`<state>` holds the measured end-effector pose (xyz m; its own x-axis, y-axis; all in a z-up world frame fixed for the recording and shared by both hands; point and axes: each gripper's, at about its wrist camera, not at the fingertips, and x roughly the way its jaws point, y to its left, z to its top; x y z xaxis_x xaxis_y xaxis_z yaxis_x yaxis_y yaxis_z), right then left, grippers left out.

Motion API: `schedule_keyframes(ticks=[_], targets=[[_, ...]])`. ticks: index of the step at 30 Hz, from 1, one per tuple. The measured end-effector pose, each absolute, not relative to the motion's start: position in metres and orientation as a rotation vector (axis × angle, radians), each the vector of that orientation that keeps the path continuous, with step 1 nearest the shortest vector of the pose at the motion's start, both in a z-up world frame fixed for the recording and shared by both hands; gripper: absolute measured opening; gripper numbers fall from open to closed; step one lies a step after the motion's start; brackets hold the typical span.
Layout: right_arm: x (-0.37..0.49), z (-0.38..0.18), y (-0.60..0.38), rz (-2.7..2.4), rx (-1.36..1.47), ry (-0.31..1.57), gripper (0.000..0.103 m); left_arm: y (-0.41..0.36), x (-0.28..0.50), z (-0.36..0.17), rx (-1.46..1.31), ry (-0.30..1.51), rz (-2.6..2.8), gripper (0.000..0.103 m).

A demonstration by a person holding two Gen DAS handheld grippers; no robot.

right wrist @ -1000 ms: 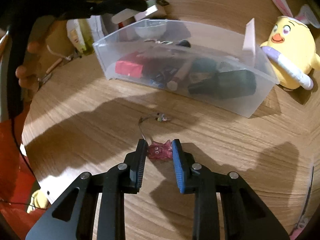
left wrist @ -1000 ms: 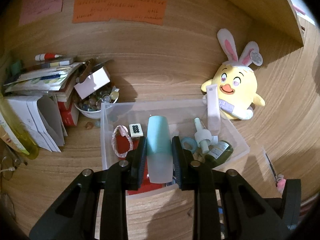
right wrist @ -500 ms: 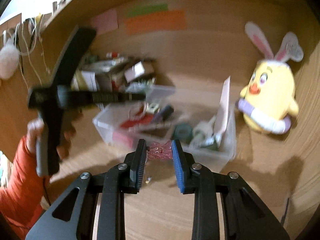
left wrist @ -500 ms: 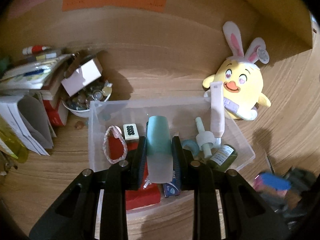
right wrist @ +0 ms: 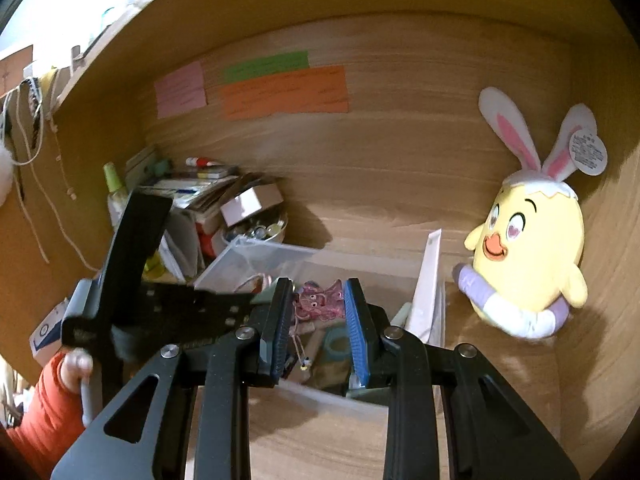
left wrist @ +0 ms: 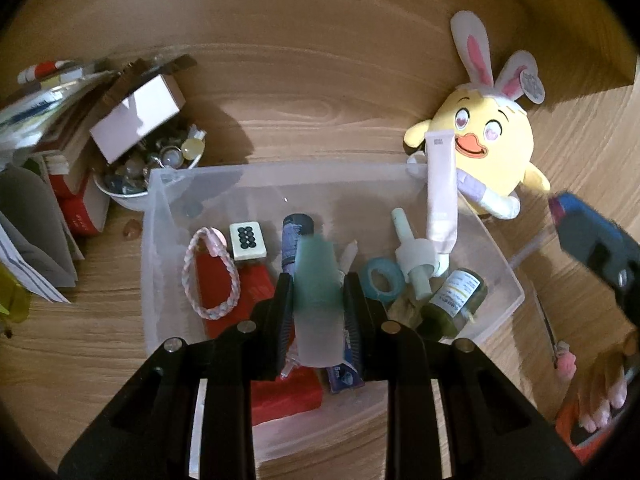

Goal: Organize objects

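Note:
My left gripper (left wrist: 318, 304) is shut on a teal and frosted bottle (left wrist: 318, 300), held low over the clear plastic bin (left wrist: 160, 216). The bin holds a red box (left wrist: 224, 292), a braided loop, a mahjong tile (left wrist: 248, 241), a tape roll (left wrist: 382, 280), a pump bottle, a green bottle (left wrist: 456, 304) and a pink tube (left wrist: 440, 192) leaning on its far rim. My right gripper (right wrist: 318, 308) is shut on a pink charm (right wrist: 320, 304) with a dangling cord, held above the bin's near side (right wrist: 320, 396). The left gripper's body (right wrist: 132, 292) shows at the left of the right wrist view.
A yellow chick plush with rabbit ears (left wrist: 484, 148) sits right of the bin, also in the right wrist view (right wrist: 528, 256). A bowl of beads (left wrist: 132, 184), a small white box and stacked books and papers (left wrist: 36, 152) crowd the left. A hair clip (left wrist: 560, 344) lies on the table at right.
My right gripper lifted the pink charm off the table and carried it over the bin. My left gripper moved closer over the bin with the bottle.

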<state>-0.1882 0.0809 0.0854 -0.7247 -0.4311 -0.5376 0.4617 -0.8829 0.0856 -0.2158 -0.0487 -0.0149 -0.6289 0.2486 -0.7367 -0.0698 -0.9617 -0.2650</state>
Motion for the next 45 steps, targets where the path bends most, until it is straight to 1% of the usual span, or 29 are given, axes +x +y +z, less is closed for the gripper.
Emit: schedule_keyframes(ticks=[6,12,14,16,21,25,30,34,36,40,42,44,45], targets=[[-0.209,0.078,0.078,-2.546,0.813,0.06,0.024,-0.048,-0.217,-0.02,-1.262,-0.323,2.65,0.025],[-0.224,0.04,0.07,-2.504,0.957,0.11,0.024,-0.05,-0.213,-0.018,-1.246,-0.335,2.657,0.026],[-0.228,0.027,0.067,-2.491,1.003,0.126,0.024,-0.049,-0.21,-0.015,-1.23,-0.323,2.672,0.031],[-0.23,0.019,0.066,-2.481,1.031,0.138,0.024,-0.048,-0.208,-0.012,-1.219,-0.313,2.685,0.034],[-0.23,0.009,0.066,-2.475,1.061,0.159,0.024,-0.047,-0.2,-0.004,-1.189,-0.285,2.719,0.037],[-0.231,0.01,0.066,-2.471,1.067,0.162,0.025,-0.046,-0.191,0.0,-1.168,-0.258,2.75,0.043],[-0.225,0.013,0.067,-2.491,1.045,0.172,0.041,-0.042,-0.173,0.007,-1.118,-0.195,2.808,0.054],[-0.215,0.018,0.069,-2.503,1.016,0.182,0.048,-0.038,-0.158,0.013,-1.074,-0.155,2.84,0.06],[-0.209,0.022,0.071,-2.516,0.992,0.191,0.054,-0.036,-0.151,0.016,-1.053,-0.143,2.857,0.064],[-0.196,0.03,0.075,-2.537,0.947,0.198,0.059,-0.032,-0.138,0.021,-1.007,-0.115,2.892,0.07],[-0.189,0.033,0.079,-2.553,0.923,0.197,0.071,-0.031,-0.131,0.022,-0.983,-0.117,2.905,0.076],[-0.181,0.036,0.083,-2.575,0.898,0.192,0.075,-0.031,-0.125,0.024,-0.958,-0.115,2.927,0.083],[-0.179,0.037,0.084,-2.581,0.892,0.19,0.076,-0.031,-0.122,0.024,-0.949,-0.113,2.937,0.084]])
